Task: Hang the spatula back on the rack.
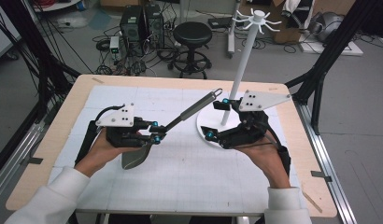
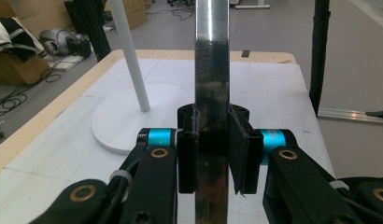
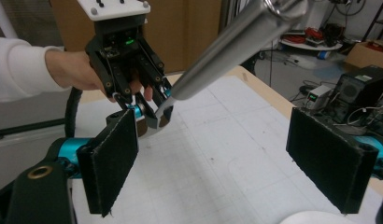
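A metal spatula hangs tilted over the white mat, its blade low at the left and its ringed handle end up at the right. My left gripper is shut on its flat neck, which the left gripper view shows as a shiny strip clamped between the jaws of that gripper. My right gripper stands open beside the pole of the white hook stand, over its round base. In the right gripper view the right gripper's pads are wide apart, and the spatula handle crosses above them.
The stand's hooks spread at the top of the pole. Beyond the table's far edge are a black stool, computer towers and cables. Black frame posts flank the table. The stand's base lies left of the held strip.
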Tool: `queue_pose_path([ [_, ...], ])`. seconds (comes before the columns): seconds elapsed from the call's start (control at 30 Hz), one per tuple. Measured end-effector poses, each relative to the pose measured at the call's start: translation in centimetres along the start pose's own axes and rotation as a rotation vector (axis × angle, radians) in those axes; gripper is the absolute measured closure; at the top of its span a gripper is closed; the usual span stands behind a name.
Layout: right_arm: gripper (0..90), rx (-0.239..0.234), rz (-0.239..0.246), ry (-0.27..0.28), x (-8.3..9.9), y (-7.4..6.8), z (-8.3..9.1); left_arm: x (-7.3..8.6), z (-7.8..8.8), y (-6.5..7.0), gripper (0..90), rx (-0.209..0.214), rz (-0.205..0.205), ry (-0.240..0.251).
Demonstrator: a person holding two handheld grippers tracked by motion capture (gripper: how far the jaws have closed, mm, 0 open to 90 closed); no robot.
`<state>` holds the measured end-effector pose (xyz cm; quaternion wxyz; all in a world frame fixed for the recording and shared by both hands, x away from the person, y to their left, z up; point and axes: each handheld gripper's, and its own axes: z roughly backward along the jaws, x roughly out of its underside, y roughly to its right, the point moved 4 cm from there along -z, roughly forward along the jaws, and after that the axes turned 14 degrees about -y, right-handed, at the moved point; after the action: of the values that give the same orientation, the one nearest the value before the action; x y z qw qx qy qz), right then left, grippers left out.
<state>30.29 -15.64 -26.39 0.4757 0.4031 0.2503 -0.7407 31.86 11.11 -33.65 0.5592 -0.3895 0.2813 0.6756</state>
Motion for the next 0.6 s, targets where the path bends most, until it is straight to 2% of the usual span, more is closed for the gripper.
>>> queue_pose_path([
  [0.1,20.5,0.002,0.008,-0.006,-0.3,-0.1,-0.3,0.1,-0.1,0.0,74.7,0.001,-0.011,-0.012],
  [0.37,31.0,-0.030,-0.008,-0.025,-0.7,-0.2,-1.1,0.1,-0.3,0.0,74.7,-0.005,-0.018,-0.019],
  [0.6,40.8,-0.026,-0.021,-0.026,-1.2,-0.1,-1.0,0.4,-0.6,0.0,74.7,-0.005,-0.018,-0.020],
])
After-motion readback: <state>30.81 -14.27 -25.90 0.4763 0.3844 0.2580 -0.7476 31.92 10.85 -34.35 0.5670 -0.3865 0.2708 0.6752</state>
